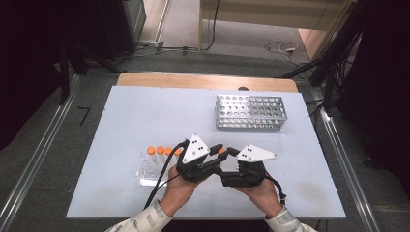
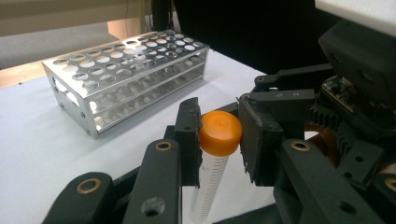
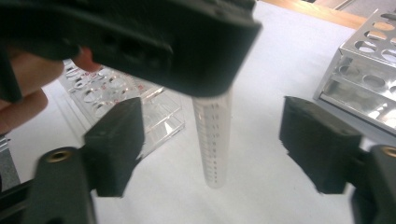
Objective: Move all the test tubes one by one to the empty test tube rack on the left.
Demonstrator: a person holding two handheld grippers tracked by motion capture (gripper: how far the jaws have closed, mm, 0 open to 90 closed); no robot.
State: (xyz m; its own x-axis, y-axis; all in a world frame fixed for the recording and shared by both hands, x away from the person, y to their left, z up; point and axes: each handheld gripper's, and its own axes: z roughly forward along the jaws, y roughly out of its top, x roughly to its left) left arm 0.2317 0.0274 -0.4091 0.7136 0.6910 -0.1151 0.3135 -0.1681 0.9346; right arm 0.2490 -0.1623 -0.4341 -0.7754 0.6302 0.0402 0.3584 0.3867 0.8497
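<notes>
A clear graduated tube with an orange cap [image 2: 220,132] hangs upright just above the table, its lower end free [image 3: 213,140]. My left gripper [image 2: 217,140] is shut on it, the pads pressing the cap and the tube's top from both sides. My right gripper [image 3: 217,142] is open, its two jaws standing wide on either side of the tube's lower part without touching it. In the high view both grippers meet near the table's front middle, left gripper [image 1: 218,150] and right gripper [image 1: 233,152], with the orange cap [image 1: 222,151] between them.
A clear plastic rack [image 1: 150,166] with several orange-capped tubes lies to the left of the hands. A metal test-tube rack [image 1: 250,112] with many empty holes stands farther back to the right. The pale table [image 1: 145,111] is bare around it.
</notes>
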